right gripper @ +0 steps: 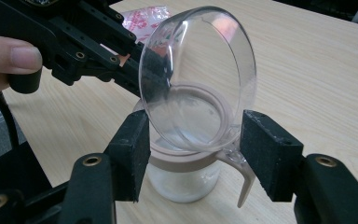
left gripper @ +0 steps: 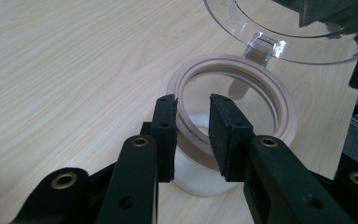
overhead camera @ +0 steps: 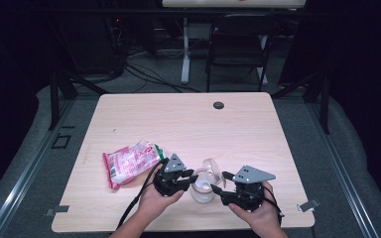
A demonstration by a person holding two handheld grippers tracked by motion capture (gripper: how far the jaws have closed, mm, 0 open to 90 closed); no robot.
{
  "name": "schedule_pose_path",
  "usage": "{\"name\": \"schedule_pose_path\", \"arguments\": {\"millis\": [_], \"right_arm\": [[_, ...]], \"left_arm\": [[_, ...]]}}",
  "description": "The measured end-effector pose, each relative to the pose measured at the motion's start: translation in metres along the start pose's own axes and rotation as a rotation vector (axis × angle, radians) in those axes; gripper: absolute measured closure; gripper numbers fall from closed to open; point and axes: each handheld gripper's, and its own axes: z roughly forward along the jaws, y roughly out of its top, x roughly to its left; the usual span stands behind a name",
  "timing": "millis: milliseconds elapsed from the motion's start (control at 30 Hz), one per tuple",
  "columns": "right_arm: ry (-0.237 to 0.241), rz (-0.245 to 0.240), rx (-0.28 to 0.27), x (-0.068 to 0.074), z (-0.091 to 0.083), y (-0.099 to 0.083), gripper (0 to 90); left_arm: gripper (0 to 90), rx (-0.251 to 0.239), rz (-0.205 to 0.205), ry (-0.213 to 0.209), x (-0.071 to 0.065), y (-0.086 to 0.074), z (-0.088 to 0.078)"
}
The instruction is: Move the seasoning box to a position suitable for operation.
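Table (overhead camera: pixel 188 119): pale wood-grain top, smooth, matt.
Jar (right gripper: pixel 182 179): clear, glossy body, glass or plastic, cannot tell which; smooth matt beige rim band (left gripper: pixel 289 112).
Hinged lid (right gripper: pixel 200 70): clear glossy plastic.
Packet (overhead camera: pixel 129 162): shiny pink and white plastic film, crinkled.
Left gripper (left gripper: pixel 192 122) and right gripper (right gripper: pixel 193 154): matt black plastic, brass-coloured fittings.

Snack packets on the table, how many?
1: a pink snack packet lies flat on the table, left of the left gripper and the glass jar. None seems hidden.
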Motion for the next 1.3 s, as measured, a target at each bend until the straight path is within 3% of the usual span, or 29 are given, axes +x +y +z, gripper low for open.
{"name": "schedule_pose_path", "arguments": {"millis": [467, 733, 833, 967, 1300], "right_arm": [[0.001, 0.023, -0.027, -0.011, -0.014, -0.003, 46.6], [-0.027, 0.033, -0.017, -0.020, -0.022, -0.007, 48.5], [-0.017, 0.047, -0.013, -0.023, -0.020, -0.009, 48.7], [-0.019, 0.025, 0.020, -0.023, -0.015, -0.013, 48.7], [-0.034, 0.022, 0.060, -0.026, -0.004, -0.021, 51.0]], "left_arm": [[73.5, 0.000, 0.008, 0.002, 0.000, 0.000, -0.001], [73.9, -0.001, 0.006, 0.002, 0.000, 0.000, -0.001], [73.9, -0.001, 0.006, 0.003, 0.000, 0.000, -0.001], [74.0, -0.001, 0.005, 0.004, -0.001, 0.000, -0.001], [74.0, -0.003, 0.004, 0.004, 0.000, -0.001, -0.001]]}}
